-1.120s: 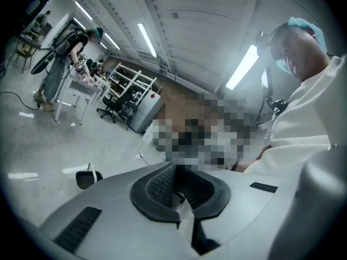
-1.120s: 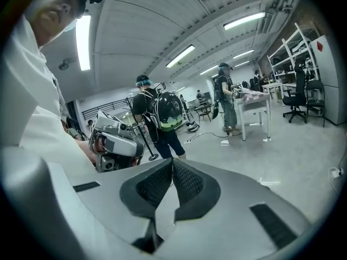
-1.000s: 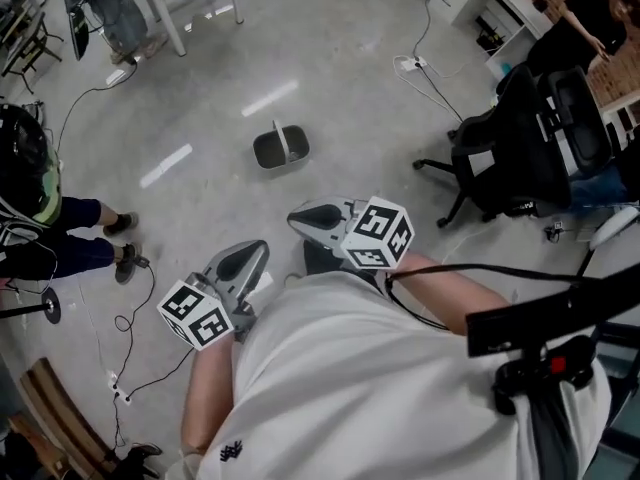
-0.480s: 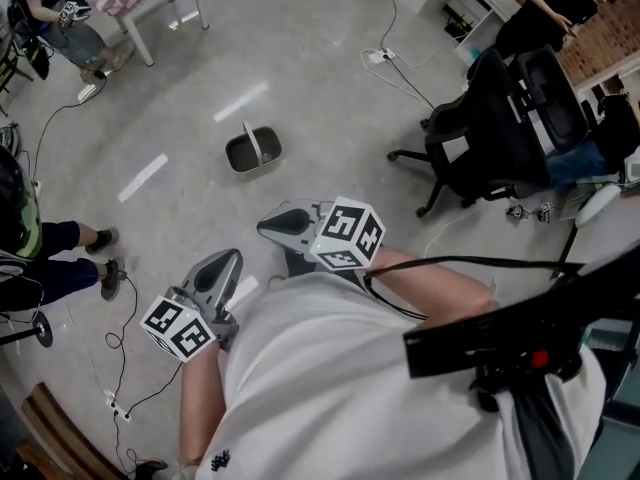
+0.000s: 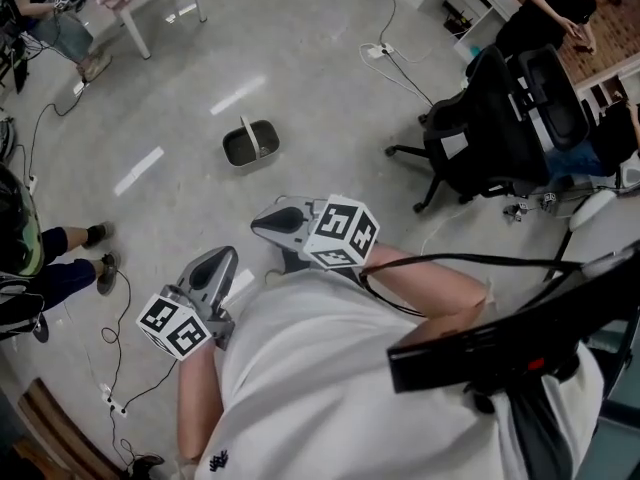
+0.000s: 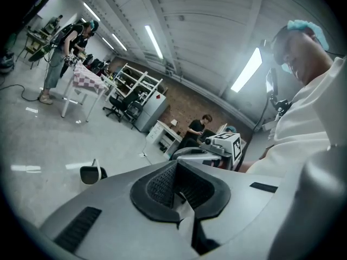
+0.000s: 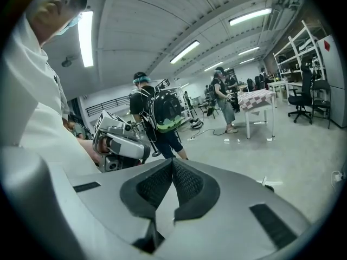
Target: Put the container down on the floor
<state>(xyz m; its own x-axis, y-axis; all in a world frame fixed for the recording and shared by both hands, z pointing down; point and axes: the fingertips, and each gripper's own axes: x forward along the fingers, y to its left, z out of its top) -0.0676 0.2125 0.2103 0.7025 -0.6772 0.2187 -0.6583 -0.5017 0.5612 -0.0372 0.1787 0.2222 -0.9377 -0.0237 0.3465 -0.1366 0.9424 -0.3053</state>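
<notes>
The container [image 5: 250, 143] is a dark grey basket with an upright pale handle. It stands on the concrete floor, well ahead of both grippers, and nothing touches it. It also shows small at the lower left of the left gripper view as the container [image 6: 92, 172]. My left gripper [image 5: 216, 260] is held close to my body, jaws shut and empty. Just right of it, my right gripper [image 5: 268, 218] is likewise shut and empty. Seen from their own cameras, the left gripper [image 6: 176, 164] and the right gripper [image 7: 172, 161] have their pads pressed together with nothing between them.
A black office chair [image 5: 500, 118] stands at the right, with a white cable and power strip [image 5: 378, 51] behind it. A white table [image 5: 150, 8] is at the far left. A person's legs [image 5: 60, 258] and floor cables [image 5: 130, 318] are at the left.
The head view has swung slightly, so the container sits a little further left in the picture. Both grippers stay shut near my body.
</notes>
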